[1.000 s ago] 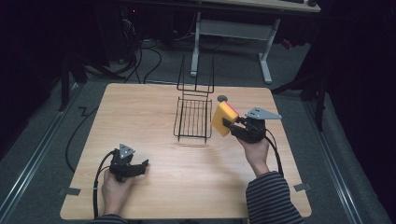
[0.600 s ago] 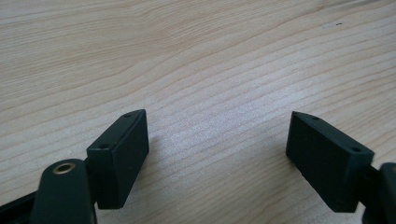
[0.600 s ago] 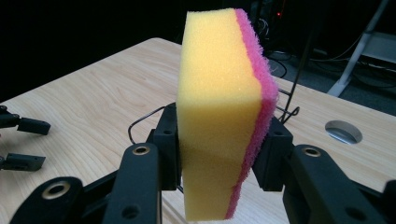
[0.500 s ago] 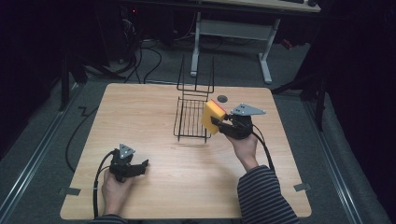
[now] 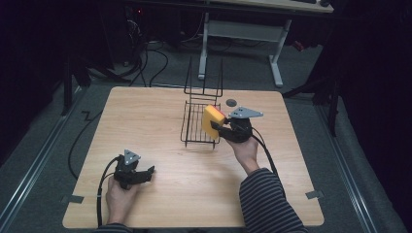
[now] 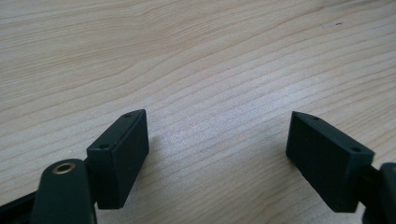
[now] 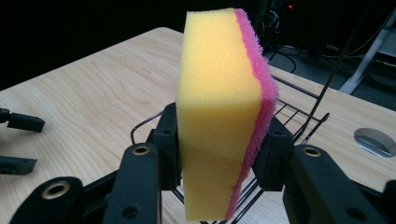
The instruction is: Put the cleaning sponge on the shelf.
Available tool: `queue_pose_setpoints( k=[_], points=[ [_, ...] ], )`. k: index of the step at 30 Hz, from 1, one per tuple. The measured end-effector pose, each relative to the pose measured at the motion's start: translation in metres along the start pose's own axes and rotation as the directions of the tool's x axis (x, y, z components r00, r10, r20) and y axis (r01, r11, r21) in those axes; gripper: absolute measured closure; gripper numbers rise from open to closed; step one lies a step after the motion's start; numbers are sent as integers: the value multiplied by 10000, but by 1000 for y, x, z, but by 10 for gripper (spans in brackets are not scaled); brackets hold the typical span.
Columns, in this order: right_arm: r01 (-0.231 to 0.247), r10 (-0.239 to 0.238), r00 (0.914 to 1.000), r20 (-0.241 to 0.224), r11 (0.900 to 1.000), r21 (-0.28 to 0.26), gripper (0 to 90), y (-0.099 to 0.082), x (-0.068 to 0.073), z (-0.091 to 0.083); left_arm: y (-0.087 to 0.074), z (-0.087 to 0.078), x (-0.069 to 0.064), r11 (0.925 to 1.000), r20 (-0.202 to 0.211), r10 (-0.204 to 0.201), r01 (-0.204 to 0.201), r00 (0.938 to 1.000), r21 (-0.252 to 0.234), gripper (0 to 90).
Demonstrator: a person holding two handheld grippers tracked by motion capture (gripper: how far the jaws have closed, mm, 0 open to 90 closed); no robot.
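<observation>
A yellow sponge [image 5: 212, 121] with a pink scouring side [image 7: 261, 100] stands on edge between the jaws of my right gripper [image 5: 219, 128], which is shut on it. The sponge hangs over the right part of a black wire rack [image 5: 195, 122] at the table's middle back. In the right gripper view the rack's wires [image 7: 299, 109] run behind and below the sponge [image 7: 217, 112]. My left gripper [image 5: 145, 174] rests low at the front left of the table, its jaws open with bare wood between the pads [image 6: 122, 154].
The light wooden table [image 5: 145, 116] has free room to the left and front. A small dark round disc [image 5: 231, 102] lies behind the rack's right side. Cables trail from both grippers. Dark floor and a desk frame [image 5: 243, 29] lie beyond the far edge.
My right gripper has carried the sponge leftward and slightly down, from beside the rack's right edge to over its right part. The left gripper has stayed in place.
</observation>
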State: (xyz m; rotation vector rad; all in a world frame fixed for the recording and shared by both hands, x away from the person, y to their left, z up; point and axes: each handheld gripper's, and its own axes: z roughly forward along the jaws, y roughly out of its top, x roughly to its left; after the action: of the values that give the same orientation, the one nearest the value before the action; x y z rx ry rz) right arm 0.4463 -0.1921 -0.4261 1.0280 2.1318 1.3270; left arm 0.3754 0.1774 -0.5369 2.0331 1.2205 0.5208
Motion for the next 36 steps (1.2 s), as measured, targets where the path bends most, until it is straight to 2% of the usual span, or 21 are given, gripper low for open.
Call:
queue_pose_setpoints(
  k=[17,36],
  points=[
    [-42,35,9999,129,9985,548,605,-10,3,33,0,0,0,10000,2,-3,3,10000,-2,217],
    [-110,92,9997,220,9963,853,600,-15,0,49,0,0,0,10000,3,-3,3,10000,-3,217]
  ],
)
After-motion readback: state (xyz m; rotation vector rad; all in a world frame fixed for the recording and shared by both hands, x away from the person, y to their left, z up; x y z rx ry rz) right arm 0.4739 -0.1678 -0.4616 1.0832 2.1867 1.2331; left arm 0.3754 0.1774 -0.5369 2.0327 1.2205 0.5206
